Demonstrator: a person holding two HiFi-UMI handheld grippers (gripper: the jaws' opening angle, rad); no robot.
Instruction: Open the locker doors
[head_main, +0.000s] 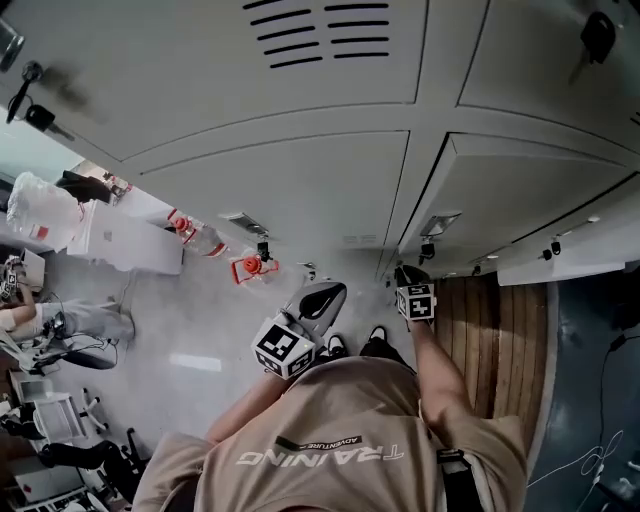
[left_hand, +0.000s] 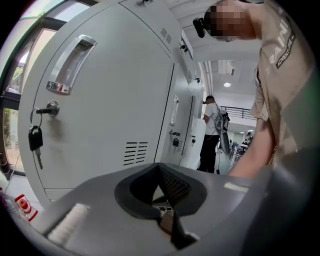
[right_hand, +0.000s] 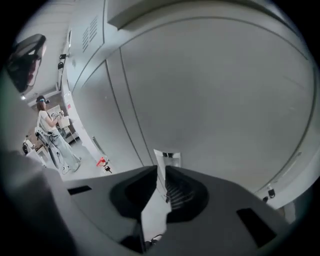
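My right hand-held gripper (right_hand: 160, 171), jaws a narrow slit apart and empty, points at the recessed metal handle (right_hand: 168, 156) of a pale grey metal locker door (right_hand: 215, 95). My left hand-held gripper (left_hand: 161, 169), jaws together and empty, faces another grey locker door (left_hand: 110, 95) with a black key (left_hand: 34, 140) hanging from its lock.

A sand-coloured short-sleeved T-shirt (head_main: 340, 420) carries white "TRAINING" lettering and a small black "ADVENTURE" strip. Black shoes (head_main: 377, 336), white-soled, show at its twelve o'clock. The left gripper (head_main: 330, 292) and right gripper (head_main: 407, 275): grey bodies, black-and-white marker cubes.
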